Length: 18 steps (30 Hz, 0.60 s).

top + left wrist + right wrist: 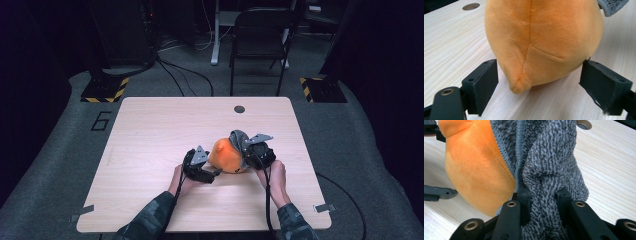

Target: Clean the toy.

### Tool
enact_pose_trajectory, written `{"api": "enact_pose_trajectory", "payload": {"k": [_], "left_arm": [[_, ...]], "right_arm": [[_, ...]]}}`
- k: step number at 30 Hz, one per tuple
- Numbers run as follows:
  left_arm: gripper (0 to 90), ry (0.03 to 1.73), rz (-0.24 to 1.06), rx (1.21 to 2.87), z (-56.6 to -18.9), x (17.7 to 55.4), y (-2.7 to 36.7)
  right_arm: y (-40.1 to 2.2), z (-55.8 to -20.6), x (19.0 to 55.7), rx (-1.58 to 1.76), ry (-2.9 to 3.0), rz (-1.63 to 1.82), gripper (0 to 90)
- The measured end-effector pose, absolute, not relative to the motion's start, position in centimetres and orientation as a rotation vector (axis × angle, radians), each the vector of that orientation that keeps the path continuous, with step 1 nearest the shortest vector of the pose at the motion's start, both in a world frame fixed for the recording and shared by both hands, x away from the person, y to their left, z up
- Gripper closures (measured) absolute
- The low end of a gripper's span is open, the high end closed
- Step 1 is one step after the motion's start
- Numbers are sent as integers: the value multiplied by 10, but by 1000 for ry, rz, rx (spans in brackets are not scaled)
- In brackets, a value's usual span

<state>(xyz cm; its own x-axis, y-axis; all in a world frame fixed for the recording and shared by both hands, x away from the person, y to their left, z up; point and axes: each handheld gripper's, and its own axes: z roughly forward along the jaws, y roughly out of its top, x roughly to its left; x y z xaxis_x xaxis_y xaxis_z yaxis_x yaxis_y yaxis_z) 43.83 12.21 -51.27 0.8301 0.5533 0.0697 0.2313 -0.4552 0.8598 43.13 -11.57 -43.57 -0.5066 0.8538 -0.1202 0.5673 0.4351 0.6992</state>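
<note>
Orange plush toy [227, 156] sits on the wooden table [150, 135], toward its near right part, a grey knitted cloth [551, 165] draped over its 3 o'clock side. Soft, light and squashy by the look of it, it should yield under pressure; the bunched cloth gives the firmer hold. At 3 o'clock the right gripper [541, 202] pinches a fold of that cloth. At 9 o'clock the left gripper [539, 87] stands spread either side of the toy's pointed seam end, pads clear of the fabric.
</note>
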Motion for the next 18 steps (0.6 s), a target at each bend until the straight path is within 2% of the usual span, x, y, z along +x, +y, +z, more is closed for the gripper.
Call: {"api": "enact_pose_trajectory", "payload": {"k": [5, 13, 18], "left_arm": [[206, 547, 457, 2078, -518, 437, 115], [554, 547, 500, 2042, -521, 437, 116], [629, 534, 507, 2041, -521, 437, 116]], "right_arm": [[-115, -436, 431, 1214, 2229, 830, 721], [-115, -437, 432, 1205, 2225, 842, 720], [-118, -435, 431, 1211, 2221, 864, 718]]}}
